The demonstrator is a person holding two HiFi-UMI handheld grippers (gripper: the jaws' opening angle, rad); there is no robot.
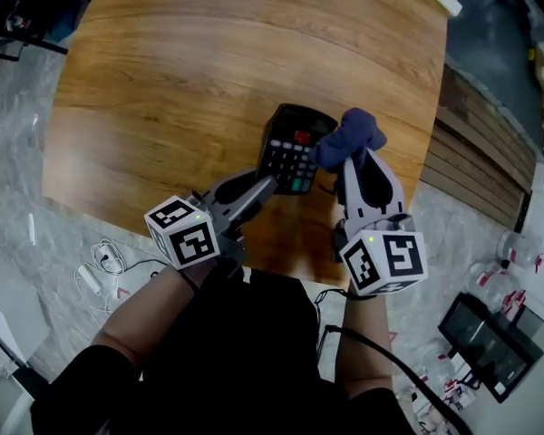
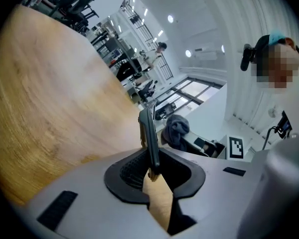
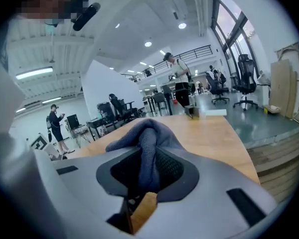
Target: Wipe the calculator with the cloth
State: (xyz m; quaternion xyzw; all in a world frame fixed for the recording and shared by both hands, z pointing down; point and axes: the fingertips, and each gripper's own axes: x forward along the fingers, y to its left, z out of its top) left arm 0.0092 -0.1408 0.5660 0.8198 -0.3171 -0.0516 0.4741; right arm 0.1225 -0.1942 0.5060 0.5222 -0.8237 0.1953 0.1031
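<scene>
Left gripper (image 1: pixel 263 187) comes in from 7 o'clock. Its jaws are narrowly parted & clamped on the lower-left edge of the flat black plastic calculator (image 1: pixel 293 149) w/ pale keys. Left gripper view shows the body edge-on, pinched between the pads. Calculator is over the brown wooden table (image 1: pixel 181 71), near its 6 o'clock edge, key face up. Looks raised off the top, can't be sure. Right gripper (image 1: pixel 354 166) is part-closed on a bunched dark blue soft cloth (image 1: pixel 349 137). The wad pokes out past the tips at the calculator's 3 o'clock corner, touching or just beside it.

To wipe well, probably:
- Hold left grip firm, since only an edge is held & wiping pressure could lever it loose.
- Stroke w/ the cloth wad, not the jaw tips, from 3 toward 9 o'clock across keys & display.
- Use light pressure so the keys don't snag the fabric.
</scene>
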